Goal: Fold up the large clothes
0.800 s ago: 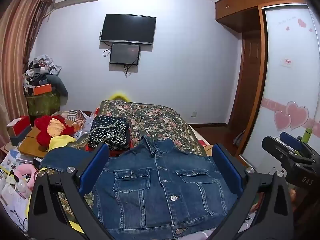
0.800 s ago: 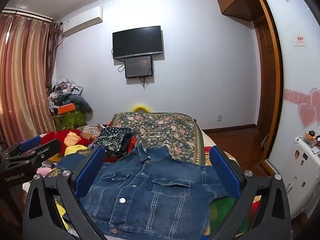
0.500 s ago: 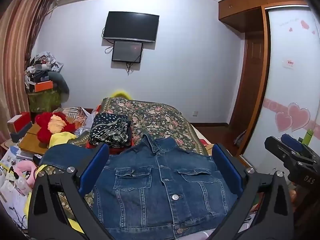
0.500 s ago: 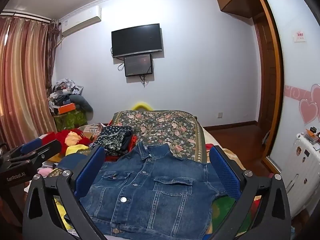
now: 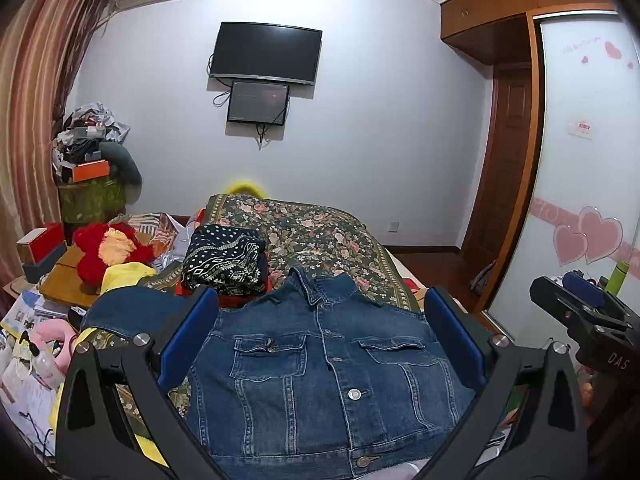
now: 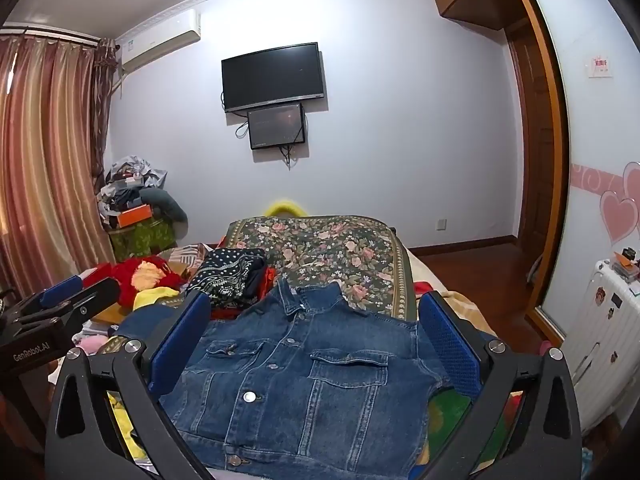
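A blue denim jacket (image 5: 320, 364) lies front-up and buttoned on the bed (image 5: 320, 232). Its collar points toward the far wall, and its hem is at the near edge. Taking the jacket as the landmark, one sleeve (image 5: 132, 312) spreads out flat from its left shoulder, while the right side ends at the shoulder seam, with the sleeve not visible.

Beyond the collar the bed carries a dark floral bedspread (image 6: 328, 252). Just past the jacket's left shoulder sits a folded dark cloth with a white dotted pattern (image 5: 224, 258), resting on something red. Farther to the left of the jacket is a heap of things, including a red and yellow plush toy (image 5: 108, 250).

The left gripper (image 5: 322, 336) hovers above the jacket with its blue-padded fingers (image 5: 188, 336) spread wide, one over each side of the chest, and nothing is caught between them. The right gripper (image 6: 314, 340) hangs over the jacket in the same way, with its jaws fully apart and empty. It also shows in the left wrist view, off to the jacket's right.

On the wall beyond the jacket hangs a black television (image 6: 272, 76) with a smaller screen (image 6: 276, 126) beneath it.
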`<move>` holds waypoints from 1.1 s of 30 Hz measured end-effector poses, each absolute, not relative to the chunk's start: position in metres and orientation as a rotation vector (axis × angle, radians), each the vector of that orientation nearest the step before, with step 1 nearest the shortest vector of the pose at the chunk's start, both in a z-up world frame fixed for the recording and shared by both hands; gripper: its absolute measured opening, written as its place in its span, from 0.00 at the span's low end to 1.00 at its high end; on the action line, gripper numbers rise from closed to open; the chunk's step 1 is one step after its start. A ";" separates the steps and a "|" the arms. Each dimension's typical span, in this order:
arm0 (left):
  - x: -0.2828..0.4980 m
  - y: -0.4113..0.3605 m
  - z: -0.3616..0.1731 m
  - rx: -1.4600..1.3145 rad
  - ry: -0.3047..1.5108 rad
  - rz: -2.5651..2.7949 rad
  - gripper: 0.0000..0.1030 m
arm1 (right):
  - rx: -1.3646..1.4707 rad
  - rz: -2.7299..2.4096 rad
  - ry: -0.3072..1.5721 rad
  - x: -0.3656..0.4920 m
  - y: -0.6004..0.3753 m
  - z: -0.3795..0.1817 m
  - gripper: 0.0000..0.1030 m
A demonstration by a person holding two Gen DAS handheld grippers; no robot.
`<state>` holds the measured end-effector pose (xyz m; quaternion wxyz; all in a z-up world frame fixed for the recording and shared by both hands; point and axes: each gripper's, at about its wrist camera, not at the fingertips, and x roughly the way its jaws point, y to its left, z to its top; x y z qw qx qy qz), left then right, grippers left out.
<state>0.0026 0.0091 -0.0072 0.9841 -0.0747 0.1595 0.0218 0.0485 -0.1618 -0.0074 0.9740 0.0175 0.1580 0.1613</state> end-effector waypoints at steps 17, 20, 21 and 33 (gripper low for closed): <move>0.002 0.009 -0.008 -0.149 0.318 0.052 1.00 | 0.016 0.339 0.323 0.048 -0.158 -0.007 1.00; 0.002 0.008 -0.009 -0.149 0.318 0.054 1.00 | 0.016 0.340 0.326 0.048 -0.157 -0.006 1.00; 0.002 0.010 -0.009 -0.150 0.319 0.055 1.00 | 0.016 0.341 0.327 0.049 -0.158 -0.005 1.00; 0.002 0.013 -0.009 -0.155 0.323 0.054 1.00 | 0.015 0.342 0.333 0.051 -0.157 -0.004 1.00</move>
